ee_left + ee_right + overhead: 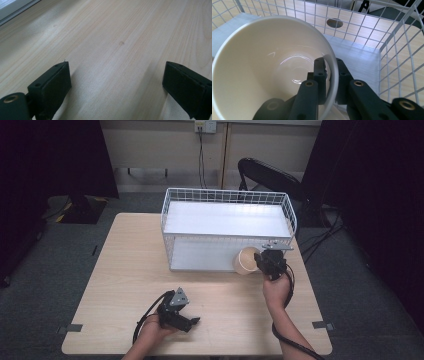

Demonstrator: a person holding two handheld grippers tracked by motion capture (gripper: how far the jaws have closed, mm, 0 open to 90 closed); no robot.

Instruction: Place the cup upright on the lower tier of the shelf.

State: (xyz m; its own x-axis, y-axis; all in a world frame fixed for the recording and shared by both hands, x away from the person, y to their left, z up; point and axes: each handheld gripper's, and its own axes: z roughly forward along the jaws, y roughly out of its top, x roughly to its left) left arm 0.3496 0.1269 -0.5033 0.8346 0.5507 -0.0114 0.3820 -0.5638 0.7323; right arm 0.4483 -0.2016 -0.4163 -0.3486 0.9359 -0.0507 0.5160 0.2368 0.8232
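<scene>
A cream bowl (246, 260) is held on its side at the open front of the white wire rack (227, 198), by the lower shelf's right end. My right gripper (263, 261) is shut on the bowl's rim. In the right gripper view the bowl (262, 62) opens toward the camera, and my right gripper (330, 70) has one jaw inside the rim and one outside. My left gripper (192, 321) rests low on the table near the front edge, open. Its jaws stand wide apart over bare wood in the left gripper view, with nothing between its fingertips (116, 82).
The wooden table (130, 270) carries the two-tier rack at its far middle. The rack's upper shelf (227, 219) holds nothing. A black chair (270, 175) stands behind the rack, and cables run over the grey floor to the right. Wire mesh (402, 50) closes the rack's right side.
</scene>
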